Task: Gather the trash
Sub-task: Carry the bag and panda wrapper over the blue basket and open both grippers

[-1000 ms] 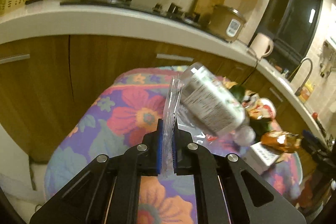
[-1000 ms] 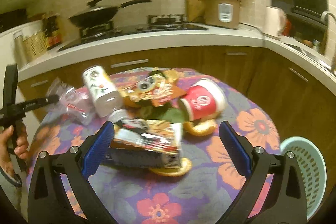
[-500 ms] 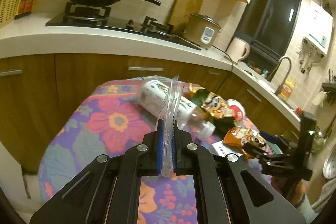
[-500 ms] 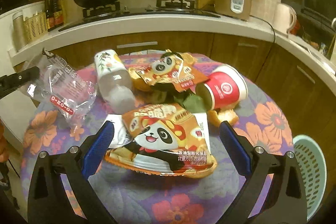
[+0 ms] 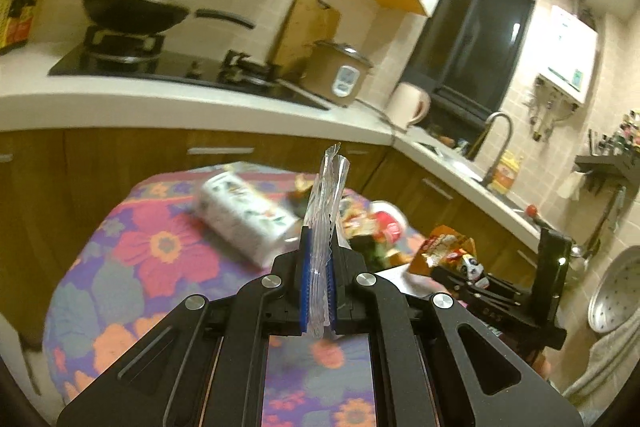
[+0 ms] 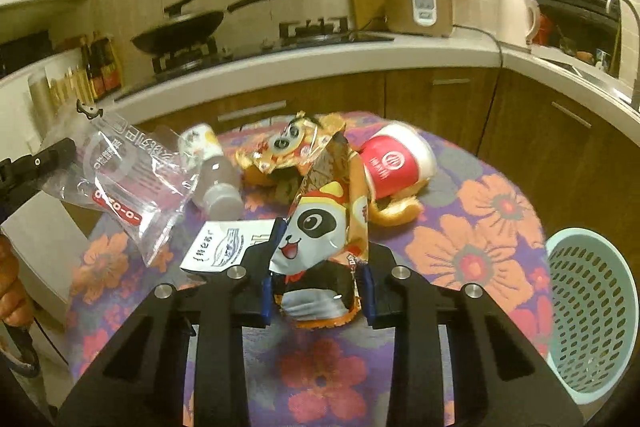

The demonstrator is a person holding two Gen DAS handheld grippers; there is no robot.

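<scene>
L tongs (image 5: 316,291) clamped tight on clear plastic bag (image 6: 124,183), held up off desk's (image 6: 480,227) left edge. R tongs (image 6: 318,291) just closed in, pinching panda snack bag (image 6: 320,231) near desk's front edge.

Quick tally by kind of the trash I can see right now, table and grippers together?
Panda snack bags: 2 (one in the right gripper, one on the table)
Clear plastic bags: 1, in the left gripper
Plastic bottles: 1
Red paper cups: 1
White printed packs: 1
Orange peel pieces: 1
Total: 7
</scene>
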